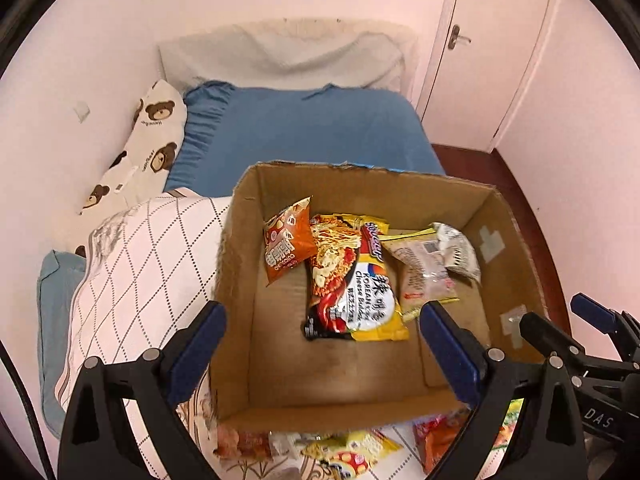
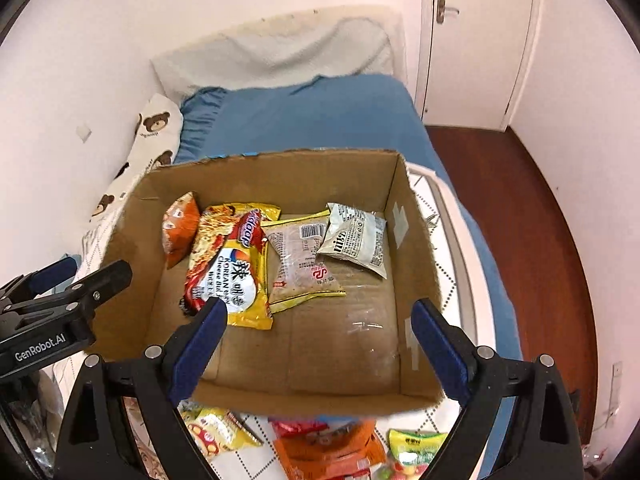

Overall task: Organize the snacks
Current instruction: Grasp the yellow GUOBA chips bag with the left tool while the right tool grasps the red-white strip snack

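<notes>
Loose packets lie nearest, on the patterned quilt [image 2: 440, 424] just in front of the cardboard box [image 2: 280, 396]: a yellow packet [image 2: 212, 432], an orange packet [image 2: 328, 452] and a green packet [image 2: 416, 442], all low in frame beneath both tools.

Largest first: the bed, with its blue sheet [image 1: 304, 128], fills the room's far side; a bear-print pillow [image 1: 156, 136] leans on the left wall, a white door [image 1: 492, 52] stands at back right, and dark wood floor [image 2: 532, 208] runs along the right.

Box sits on the quilt, open-topped. Inside, toward the far wall: a yellow noodle pack [image 1: 352, 280], long axis running front to back, an orange snack bag [image 1: 286, 240] propped on the left, a clear biscuit pack [image 2: 304, 260] and a white pouch [image 2: 356, 240] on the right.

Left tool [image 1: 320, 340]: fingers spread wide, empty, hovering over the box's near left. Right tool [image 2: 316, 336]: also wide, empty, over the near right.

Likely next pick is from the loose packets. They lie below and nearer than both tools, so either must drop and pull back over the box's front wall. Right tool looks nearer the orange and green packets; left is nearer the yellow one.
</notes>
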Demonstrator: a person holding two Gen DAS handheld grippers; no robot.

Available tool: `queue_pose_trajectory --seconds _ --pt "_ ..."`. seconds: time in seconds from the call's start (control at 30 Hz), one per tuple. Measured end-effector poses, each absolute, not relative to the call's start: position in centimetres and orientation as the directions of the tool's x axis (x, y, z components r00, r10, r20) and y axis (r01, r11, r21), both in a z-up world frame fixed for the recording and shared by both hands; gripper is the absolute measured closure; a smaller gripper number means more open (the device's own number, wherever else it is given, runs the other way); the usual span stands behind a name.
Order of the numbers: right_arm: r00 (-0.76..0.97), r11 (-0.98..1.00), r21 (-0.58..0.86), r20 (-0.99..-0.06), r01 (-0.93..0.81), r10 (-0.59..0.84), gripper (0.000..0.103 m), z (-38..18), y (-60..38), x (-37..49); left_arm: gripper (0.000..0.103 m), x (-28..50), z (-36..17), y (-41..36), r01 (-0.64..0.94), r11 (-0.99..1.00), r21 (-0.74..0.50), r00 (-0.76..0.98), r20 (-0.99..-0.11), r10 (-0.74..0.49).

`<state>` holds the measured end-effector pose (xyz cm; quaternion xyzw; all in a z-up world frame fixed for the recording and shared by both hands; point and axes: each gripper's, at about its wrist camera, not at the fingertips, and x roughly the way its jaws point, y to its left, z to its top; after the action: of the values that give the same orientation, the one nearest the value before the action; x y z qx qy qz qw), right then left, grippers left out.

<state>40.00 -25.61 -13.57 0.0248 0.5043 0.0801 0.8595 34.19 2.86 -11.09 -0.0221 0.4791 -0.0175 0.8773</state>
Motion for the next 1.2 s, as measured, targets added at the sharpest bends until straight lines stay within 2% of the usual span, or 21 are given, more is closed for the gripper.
queue_pose_trajectory --seconds 0.33,0.5,0.67,0.77,0.83,0.87,1.07,1.2 --pt "0.554 0.977 0.168 -0.805 -0.132 0.213 0.008 -8.8 -26.1 34.1 0.004 28.2 -6.7 3.2 0.009 0.997 -0.073 0.634 -0.771 -0.062" --pt "0.536 0.967 0.222 -0.805 -0.123 0.253 0.008 -8.7 -26.5 31.5 0.004 25.3 -6.6 3.5 0.008 0.996 -0.089 0.634 -0.770 -0.074" --pt "0.400 0.961 0.262 -0.874 -0.091 0.276 0.008 -13.4 -27.8 28.8 0.004 22.2 -10.2 4.3 -0.007 0.997 -0.078 0.576 -0.815 -0.059" --pt "0.287 0.963 0.264 -0.920 -0.051 0.268 0.010 -18.3 -29.1 26.3 0.004 20.2 -14.4 5.1 -0.009 0.999 -0.049 0.489 -0.871 -0.038" --pt "0.209 0.965 0.262 -0.942 -0.024 0.261 0.031 -21.6 -29.8 24.9 0.004 19.0 -17.9 5.7 -0.007 1.000 -0.021 0.408 -0.913 -0.017" --pt "0.175 0.964 0.265 -0.949 -0.002 0.261 0.034 -23.3 -30.3 24.1 0.004 18.4 -19.2 5.9 -0.003 1.000 -0.011 0.375 -0.927 -0.009" --pt "0.094 0.974 0.204 -0.976 0.093 0.196 0.034 -29.6 -32.5 21.4 0.006 16.4 -24.2 6.3 0.015 0.999 0.047 0.274 -0.961 0.042" --pt "0.047 0.978 0.192 -0.981 0.081 0.188 0.033 -32.2 -32.5 20.7 0.006 17.8 -23.8 3.2 0.148 0.987 0.067 0.285 -0.958 0.023"
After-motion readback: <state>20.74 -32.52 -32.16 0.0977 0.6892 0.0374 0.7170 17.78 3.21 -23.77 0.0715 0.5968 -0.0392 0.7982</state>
